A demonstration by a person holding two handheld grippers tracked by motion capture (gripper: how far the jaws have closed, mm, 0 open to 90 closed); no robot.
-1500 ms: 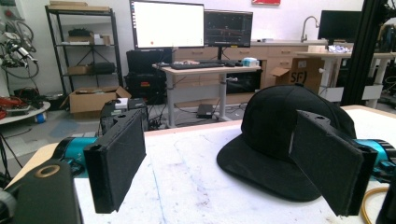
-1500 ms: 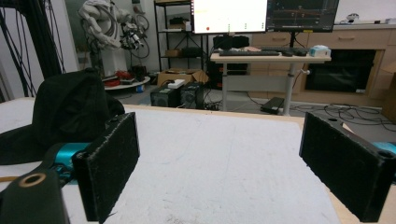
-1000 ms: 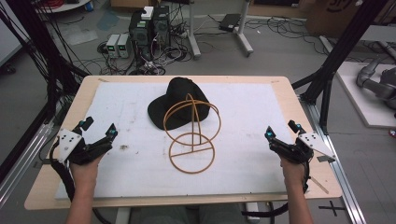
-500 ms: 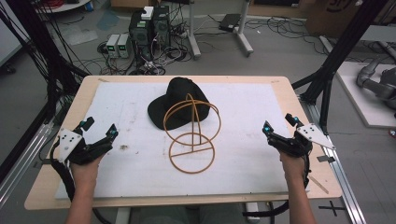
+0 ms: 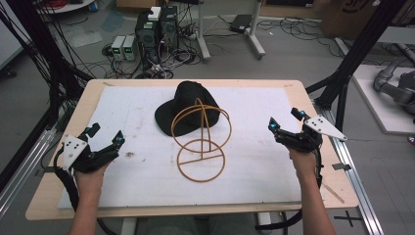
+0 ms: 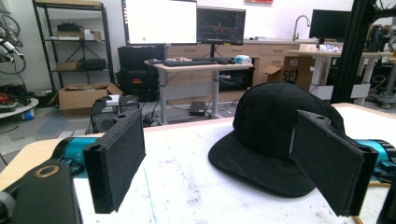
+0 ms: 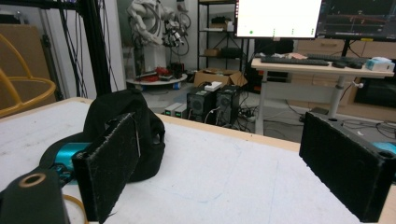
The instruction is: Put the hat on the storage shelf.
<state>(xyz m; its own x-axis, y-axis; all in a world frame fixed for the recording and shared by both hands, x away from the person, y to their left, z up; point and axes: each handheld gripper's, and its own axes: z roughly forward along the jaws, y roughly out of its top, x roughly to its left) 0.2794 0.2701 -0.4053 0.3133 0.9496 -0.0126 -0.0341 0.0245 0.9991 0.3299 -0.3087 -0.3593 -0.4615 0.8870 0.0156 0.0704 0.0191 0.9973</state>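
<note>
A black cap (image 5: 188,105) lies on the white mat at the table's far middle. Just in front of it stands a yellow wire hat stand (image 5: 200,144) with a round base and a domed top, overlapping the cap's brim. My left gripper (image 5: 104,134) is open at the left front of the mat, well apart from both, and it points at the cap (image 6: 275,126). My right gripper (image 5: 285,120) is open near the right edge, with nothing between its jaws. In the right gripper view, the cap (image 7: 149,123) and part of the stand (image 7: 23,88) lie ahead to the left.
The white mat (image 5: 127,107) covers most of the wooden table (image 5: 93,90). Black frame posts (image 5: 342,83) stand at the table's sides. Computers and cables (image 5: 151,34) sit on the floor beyond the far edge.
My right gripper has moved forward, away from the person, and slightly left toward the stand. The left gripper, cap and stand have stayed put.
</note>
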